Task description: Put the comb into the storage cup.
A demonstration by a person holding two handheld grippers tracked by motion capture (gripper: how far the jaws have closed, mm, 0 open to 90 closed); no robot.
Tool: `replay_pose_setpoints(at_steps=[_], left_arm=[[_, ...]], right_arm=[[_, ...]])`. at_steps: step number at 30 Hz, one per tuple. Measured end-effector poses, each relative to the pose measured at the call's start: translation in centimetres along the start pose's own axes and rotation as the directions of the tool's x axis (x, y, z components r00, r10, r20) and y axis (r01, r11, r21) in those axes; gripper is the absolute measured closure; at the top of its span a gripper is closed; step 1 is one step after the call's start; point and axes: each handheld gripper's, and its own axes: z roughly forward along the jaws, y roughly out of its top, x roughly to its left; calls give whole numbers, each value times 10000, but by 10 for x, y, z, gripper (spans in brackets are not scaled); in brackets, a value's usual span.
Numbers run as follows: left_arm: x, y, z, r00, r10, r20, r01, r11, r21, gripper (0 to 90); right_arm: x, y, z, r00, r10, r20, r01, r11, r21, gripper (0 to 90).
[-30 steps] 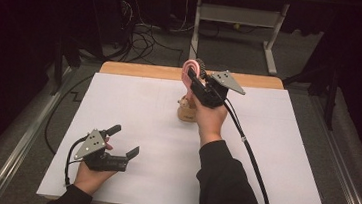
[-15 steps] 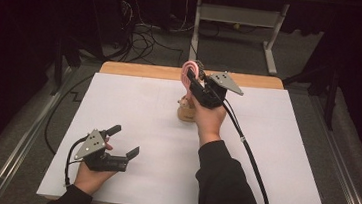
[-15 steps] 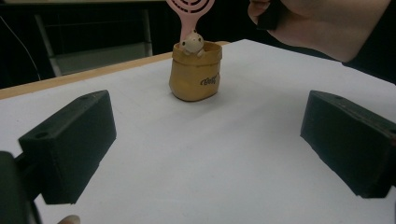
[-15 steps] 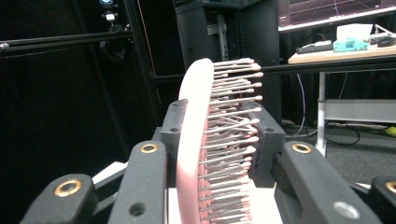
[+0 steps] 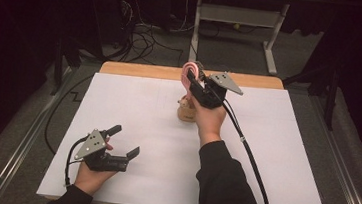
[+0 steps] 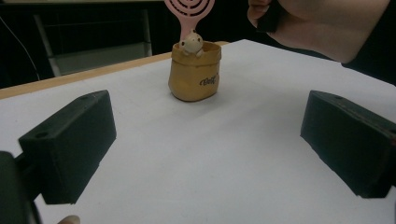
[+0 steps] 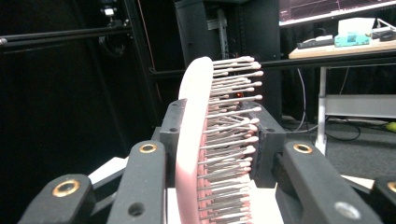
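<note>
A pink hairbrush (image 5: 190, 72) stands upright, its handle reaching down into a small tan pouch-shaped holder (image 5: 186, 111) at the far middle of the white table (image 5: 133, 102). My right gripper (image 5: 191, 81) is shut on the brush head; in the right gripper view the jaws press the pink back and the bristles of the brush (image 7: 192, 130). In the left gripper view the holder (image 6: 194, 77) carries a small cream figure at its rim, with the brush (image 6: 189, 9) rising behind it. My left gripper (image 5: 124, 140) rests open near the front left, nothing between its jaws.
A wooden strip (image 5: 137, 70) edges the table's far side. Beyond it are tangled cables (image 5: 140, 38) on the floor and a grey desk frame (image 5: 237, 17). The right gripper's cable (image 5: 253, 169) trails along the person's sleeve toward the front right.
</note>
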Motion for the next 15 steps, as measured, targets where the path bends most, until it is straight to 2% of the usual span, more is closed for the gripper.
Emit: replay_pose_setpoints(at_steps=[10, 15], left_arm=[[0, 0, 0, 10000, 25, -2, -25, 10000, 10, 31], [0, 0, 0, 10000, -6, 13, 6, 10000, -15, 31]], right_arm=[[-5, 3, -5, 9985, -316, 442, 296, 9986, 435, 625], [-9, 4, -6, 9979, -385, 524, 352, 9975, 616, 618]])
